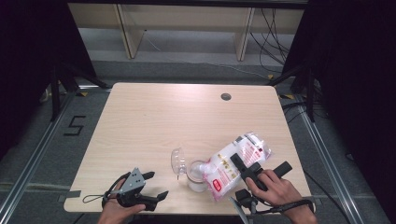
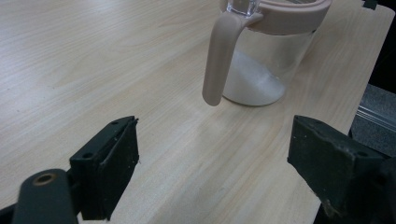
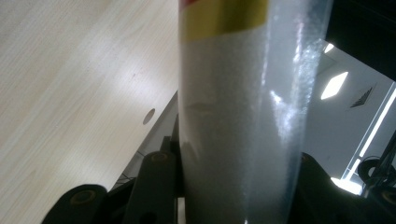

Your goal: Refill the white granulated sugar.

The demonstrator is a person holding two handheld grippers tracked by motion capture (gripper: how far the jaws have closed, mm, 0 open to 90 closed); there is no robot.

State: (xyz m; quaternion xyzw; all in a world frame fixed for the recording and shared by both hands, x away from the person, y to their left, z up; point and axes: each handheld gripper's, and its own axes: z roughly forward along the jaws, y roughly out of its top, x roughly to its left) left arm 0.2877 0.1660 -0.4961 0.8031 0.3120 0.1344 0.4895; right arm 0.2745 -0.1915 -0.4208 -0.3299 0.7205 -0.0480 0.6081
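Right gripper: held in the person's right hand at the near right of the worktop; its fingers are closed partway onto the bag, one on each flat side, and have hold of it.
Bag: clear plastic pouch of white granules with red and yellow print, clamped between the right fingers around its middle. In the right gripper view the bag rises straight up out of the gap between the two black fingers.
Bag axis: in the high view the long axis runs on a diagonal, far-right end higher and away, near-left end tilted down toward the jar mouth. The lower end lies over or against the jar rim; whether it touches cannot be told.
Jar: clear glass with a pale pink rim and handle, standing upright on the worktop just left of the bag, a layer of white granules in its base. Its clear lid stands open at the far-left side.
Left gripper: held low at the near left edge, well apart from the jar. Its fingers stand wide apart with nothing between them, aimed at the jar handle.
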